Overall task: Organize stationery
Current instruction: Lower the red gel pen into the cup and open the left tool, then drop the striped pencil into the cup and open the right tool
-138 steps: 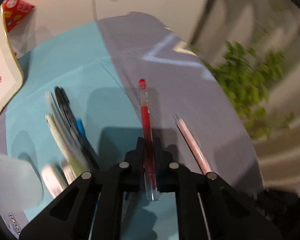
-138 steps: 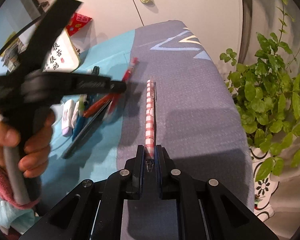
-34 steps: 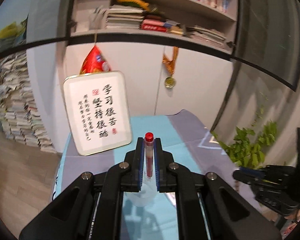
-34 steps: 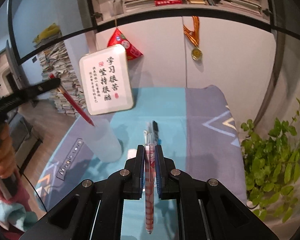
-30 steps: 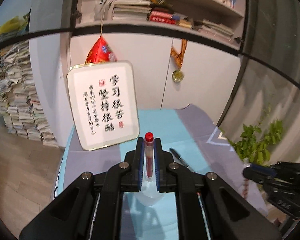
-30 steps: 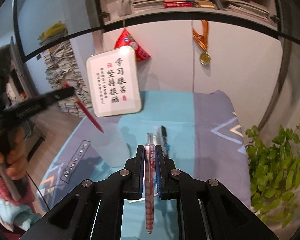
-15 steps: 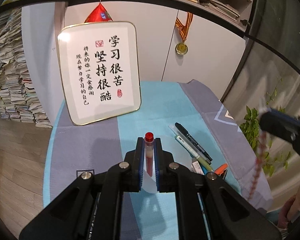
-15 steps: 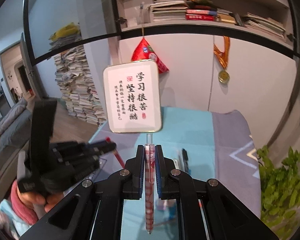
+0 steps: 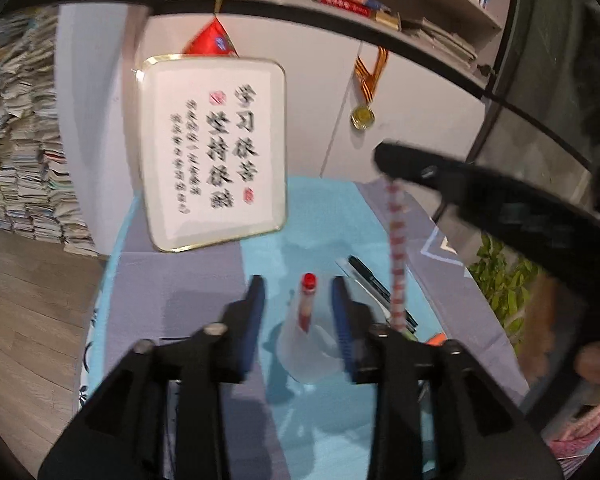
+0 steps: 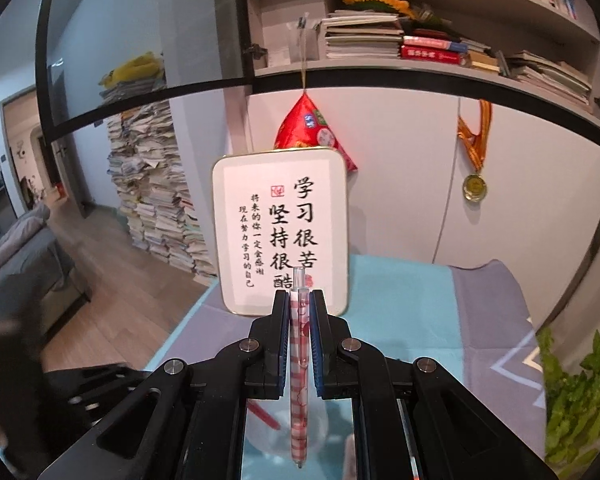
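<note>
On the table (image 9: 452, 280), covered by a teal and grey cloth, a translucent cup (image 9: 306, 350) stands as the landmark; behind it a framed calligraphy board (image 10: 280, 236) is propped, on which large brush characters are written, 学习很苦 and 坚持很酷, with two smaller columns and red seals too fine to be read with certainty. Book spines on the shelf above are too small to be read. Right of the cup, loose pens (image 9: 374, 286) lie waiting. The left claw (image 9: 299, 312) is seen opening, its jaws standing apart on either side of the red pen (image 9: 306, 300), which is no longer pinched and rests tip-down in the cup. The right claw (image 10: 300, 330) is pressed tight on the pink checked pen (image 10: 300, 380), held upright with its tip just above the cup. For a clean drop, this pen is best kept vertical, centred over the cup's mouth, lowered past the rim and released only then, so the light cup is not tipped.
</note>
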Demonstrator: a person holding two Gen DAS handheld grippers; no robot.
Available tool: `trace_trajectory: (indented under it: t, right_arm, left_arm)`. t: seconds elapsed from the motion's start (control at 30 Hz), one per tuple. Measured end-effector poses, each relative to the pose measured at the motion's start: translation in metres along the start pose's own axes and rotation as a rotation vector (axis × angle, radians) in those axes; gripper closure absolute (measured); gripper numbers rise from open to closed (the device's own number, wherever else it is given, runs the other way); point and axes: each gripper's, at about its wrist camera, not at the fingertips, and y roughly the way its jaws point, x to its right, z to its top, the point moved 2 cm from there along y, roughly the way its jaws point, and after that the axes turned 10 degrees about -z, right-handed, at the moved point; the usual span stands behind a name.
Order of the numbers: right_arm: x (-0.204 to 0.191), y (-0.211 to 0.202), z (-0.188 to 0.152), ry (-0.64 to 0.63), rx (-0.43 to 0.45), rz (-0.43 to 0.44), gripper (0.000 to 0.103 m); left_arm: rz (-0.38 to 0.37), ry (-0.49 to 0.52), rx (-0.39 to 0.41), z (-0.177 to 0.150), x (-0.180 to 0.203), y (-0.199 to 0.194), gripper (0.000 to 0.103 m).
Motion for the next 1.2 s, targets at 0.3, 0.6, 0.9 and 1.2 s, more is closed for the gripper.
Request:
trace_trajectory:
  t: [0.3,0.6,0.9,1.2]
  right_arm:
    - [-0.011,0.028,-0.002,0.022,0.010,0.008,0.092]
    - [-0.017,0.054,-0.033,0.002,-0.074,0.006,0.093]
    - [-0.005,0.051,-0.045,0.029,-0.123,0.018,0.092]
    - [-0.004,0.050,-0.054,0.042,-0.170,0.042,0.092]
  left_arm:
    - [0.055,0.005,0.048,-0.026,-0.014,-0.031,0.057]
    - [0.066,-0.027,-0.005,-0.050,-0.025,-0.025,0.057]
    - [0.049,0.005,-0.023,-0.055,-0.012,-0.022,0.057]
    - [0.046,0.035,-0.053,-0.064,0.000,-0.020,0.057]
